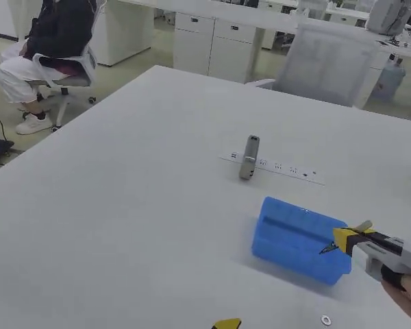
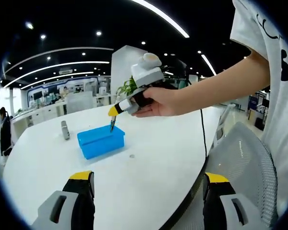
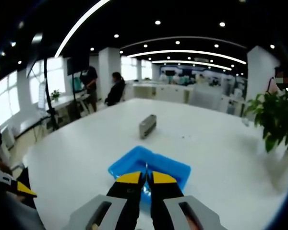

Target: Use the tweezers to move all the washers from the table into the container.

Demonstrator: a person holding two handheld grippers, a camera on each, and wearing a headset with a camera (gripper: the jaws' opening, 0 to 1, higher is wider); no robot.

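Blue container point(image 1: 294, 233) on white table point(image 1: 123, 205), right gripper point(image 1: 342, 239) clamped on tweezers point(image 1: 327, 249) over it, left gripper point(image 2: 149, 176) spread apart, one washer point(image 1: 326, 319) nearer.

tabletop point(image 1: 123, 205) is looking smooth, matt white | container point(image 1: 294, 236) is showing smooth blue plastic | washer point(image 1: 326, 319) is looking like pale metal

Grey block point(image 1: 249, 156), office chair point(image 1: 322, 62) behind; plant point(image 3: 273, 117).

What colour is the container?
Bright blue. The container shows best in the head view.
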